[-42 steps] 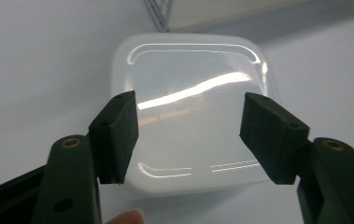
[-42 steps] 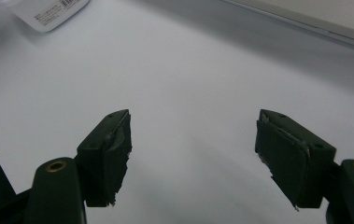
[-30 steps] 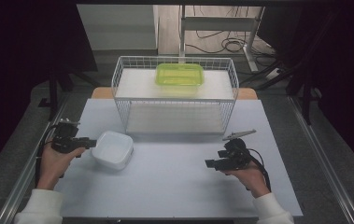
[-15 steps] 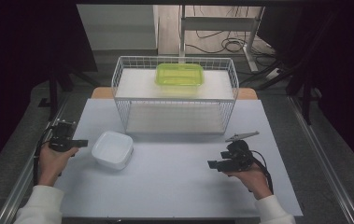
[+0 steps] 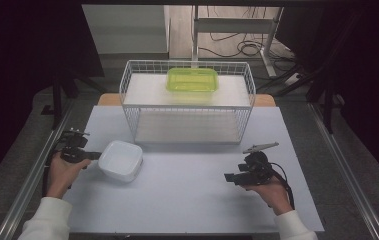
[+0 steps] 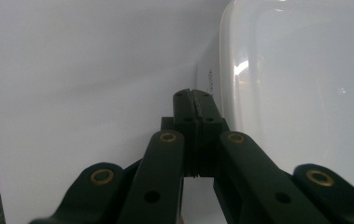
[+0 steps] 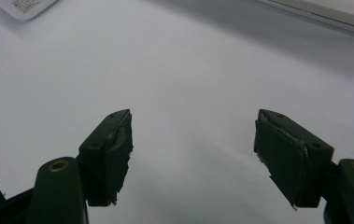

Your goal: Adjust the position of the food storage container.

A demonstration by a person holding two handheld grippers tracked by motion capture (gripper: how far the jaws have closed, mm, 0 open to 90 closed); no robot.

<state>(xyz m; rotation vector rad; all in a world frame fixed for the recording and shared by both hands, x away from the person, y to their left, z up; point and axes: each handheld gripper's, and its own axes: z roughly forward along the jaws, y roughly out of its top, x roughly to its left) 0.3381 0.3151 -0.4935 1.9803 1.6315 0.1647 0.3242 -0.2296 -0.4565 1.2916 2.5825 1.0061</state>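
Observation:
A white rounded-square container point(image 5: 121, 160) lies upside-down-looking on the white table at the left. My left gripper point(image 5: 96, 155) points at its left edge. In the left gripper view the two black jaws meet with nothing visible between them, and the left gripper point(image 6: 193, 95) has its tip right beside the container point(image 6: 300, 84); I cannot tell whether they touch. My right gripper point(image 5: 229, 177) rests low at the right of the table and points left. It stands open point(image 7: 193, 140) over bare white table. A lime-green container point(image 5: 192, 80) sits in the wire basket point(image 5: 187, 64).
The white wire basket stands at the back middle on a white board point(image 5: 142, 90). The table's left edge point(image 5: 79, 150) runs just behind the left hand. A white printed corner point(image 7: 20, 7) shows far ahead of the right gripper. Cables and table legs lie on the floor behind.
The left hand has dipped slightly beside the white container. The right hand, the white container and the green container have kept still.

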